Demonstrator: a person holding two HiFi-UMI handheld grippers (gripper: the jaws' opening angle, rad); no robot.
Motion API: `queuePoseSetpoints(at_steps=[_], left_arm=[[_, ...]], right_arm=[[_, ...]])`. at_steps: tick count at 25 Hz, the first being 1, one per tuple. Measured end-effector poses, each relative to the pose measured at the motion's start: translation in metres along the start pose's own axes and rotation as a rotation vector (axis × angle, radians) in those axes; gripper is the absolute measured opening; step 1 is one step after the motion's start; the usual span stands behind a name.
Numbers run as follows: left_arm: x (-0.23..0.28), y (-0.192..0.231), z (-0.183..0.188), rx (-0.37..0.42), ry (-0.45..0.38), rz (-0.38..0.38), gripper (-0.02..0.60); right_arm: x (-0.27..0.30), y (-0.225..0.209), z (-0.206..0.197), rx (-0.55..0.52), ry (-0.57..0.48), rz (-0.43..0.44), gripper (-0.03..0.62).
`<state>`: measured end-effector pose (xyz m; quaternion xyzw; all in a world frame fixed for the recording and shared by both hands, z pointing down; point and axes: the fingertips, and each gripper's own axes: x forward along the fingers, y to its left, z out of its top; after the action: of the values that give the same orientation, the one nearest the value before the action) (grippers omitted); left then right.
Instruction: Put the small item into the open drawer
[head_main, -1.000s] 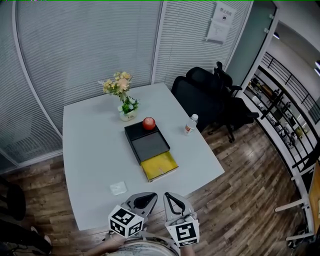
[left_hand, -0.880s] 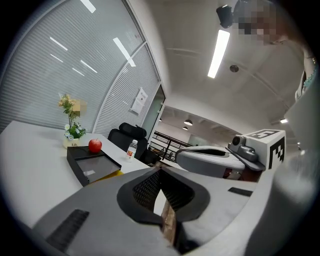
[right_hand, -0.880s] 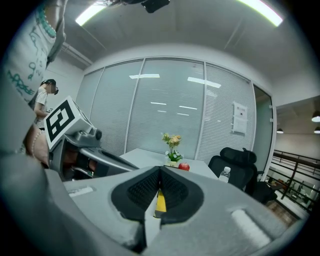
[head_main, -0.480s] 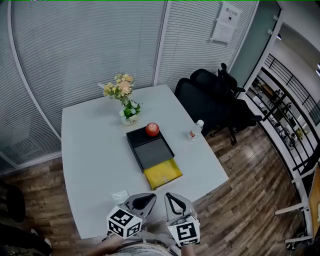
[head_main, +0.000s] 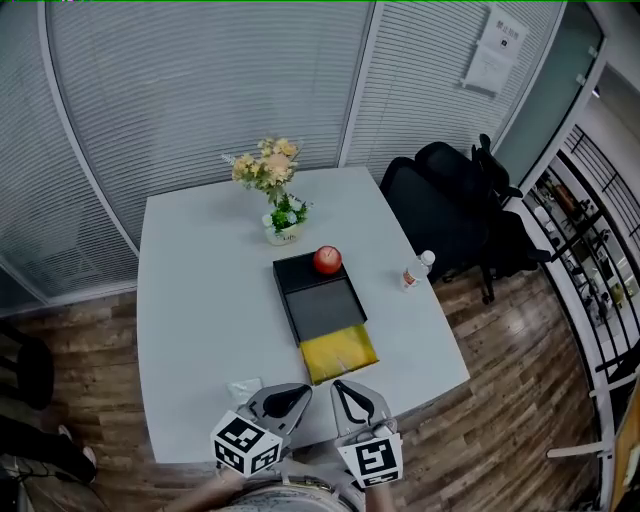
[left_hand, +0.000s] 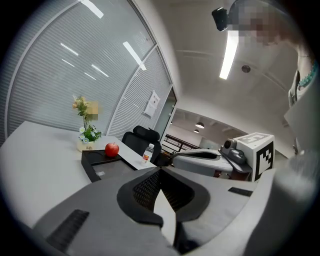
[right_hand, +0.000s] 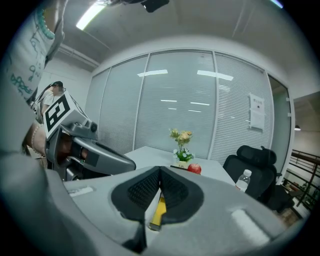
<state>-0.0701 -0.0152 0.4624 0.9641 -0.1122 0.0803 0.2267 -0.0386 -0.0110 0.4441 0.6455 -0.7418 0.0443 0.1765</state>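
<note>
A small white packet (head_main: 243, 387) lies on the white table (head_main: 200, 300) near its front edge, just left of my left gripper (head_main: 297, 393). The black drawer unit (head_main: 318, 305) stands mid-table with its yellow drawer (head_main: 340, 352) pulled open toward me. Both grippers hover side by side over the front edge. The left gripper (left_hand: 160, 170) is shut with nothing in it. The jaws of my right gripper (head_main: 341, 389) meet at the tip (right_hand: 160, 170), also with nothing in them; the yellow drawer (right_hand: 159, 210) shows beyond them.
A red apple (head_main: 327, 259) rests on the back of the drawer unit. A flower vase (head_main: 281, 228) stands behind it, a water bottle (head_main: 415, 270) at the table's right edge. Black office chairs (head_main: 450, 200) sit beyond the right side. Blinds line the back wall.
Both grippers have come forward together toward the table's front edge. The white packet and the yellow drawer now lie closer to the jaws. Both jaws stayed shut.
</note>
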Motion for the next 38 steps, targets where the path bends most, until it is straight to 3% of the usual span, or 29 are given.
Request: queuePoseSetpoints(at_steps=[8, 14, 26, 32, 38], left_arm=[[0.036, 0.009, 0.023, -0.037, -0.066, 0.150, -0.003], [0.064, 0.005, 0.040, -0.052, -0.126, 0.214, -0.003], [0.078, 0.002, 0.042, -0.090, -0.225, 0.452, -0.003], [0.070, 0.002, 0.034, -0.125, -0.250, 0.501, -0.003], [0.060, 0.010, 0.040, -0.112, -0.228, 0.481, -0.003]], right_arm=[[0.019, -0.044, 0.005, -0.064, -0.042, 0.162, 0.002], [0.023, -0.085, 0.011, -0.104, -0.074, 0.249, 0.002], [0.023, -0.110, 0.005, -0.169, -0.106, 0.466, 0.002], [0.026, -0.108, -0.003, -0.162, -0.107, 0.512, 0.002], [0.028, -0.102, 0.002, -0.160, -0.087, 0.481, 0.002]])
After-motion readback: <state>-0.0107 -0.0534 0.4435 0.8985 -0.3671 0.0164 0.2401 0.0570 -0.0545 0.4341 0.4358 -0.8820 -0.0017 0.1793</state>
